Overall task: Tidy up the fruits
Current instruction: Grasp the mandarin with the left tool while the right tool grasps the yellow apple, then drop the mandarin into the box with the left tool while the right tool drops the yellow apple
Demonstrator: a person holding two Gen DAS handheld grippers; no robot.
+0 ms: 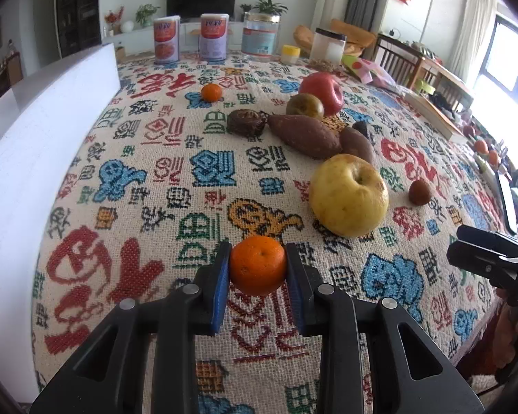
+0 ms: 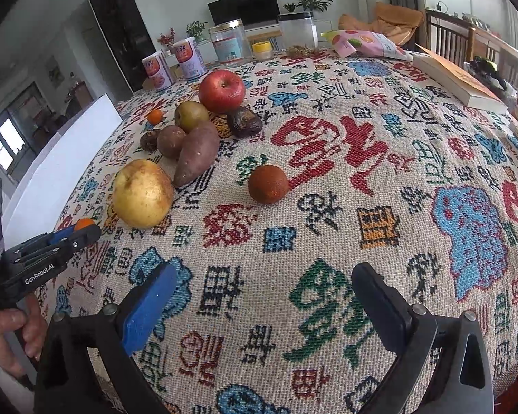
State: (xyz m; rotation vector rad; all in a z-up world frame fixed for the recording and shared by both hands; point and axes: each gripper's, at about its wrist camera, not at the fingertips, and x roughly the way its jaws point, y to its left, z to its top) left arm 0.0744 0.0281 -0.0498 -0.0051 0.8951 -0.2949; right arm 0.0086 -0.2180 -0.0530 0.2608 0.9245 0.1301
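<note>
My left gripper [image 1: 258, 265] is shut on a small orange mandarin [image 1: 258, 265] just above the patterned tablecloth [image 1: 155, 207]; it shows in the right wrist view too [image 2: 84, 224]. Ahead lie a yellow apple [image 1: 349, 195], two sweet potatoes [image 1: 304, 135], a red apple [image 1: 322, 92], a green-brown pear [image 1: 305, 105], a dark wrinkled fruit [image 1: 246, 122] and a second mandarin [image 1: 211, 92]. My right gripper [image 2: 266, 296] is open and empty over the cloth, short of a brown-orange round fruit [image 2: 268, 184]. The right gripper shows at the right edge of the left wrist view [image 1: 490, 258].
Two cans [image 1: 166, 39], a large jar [image 1: 260, 36], a clear jar [image 1: 328, 46] and a small yellow-lidded tub [image 1: 290, 54] stand at the far edge. A book [image 2: 462, 82] and a snack bag [image 2: 369, 43] lie at the far right. A white board [image 1: 45, 131] borders the left.
</note>
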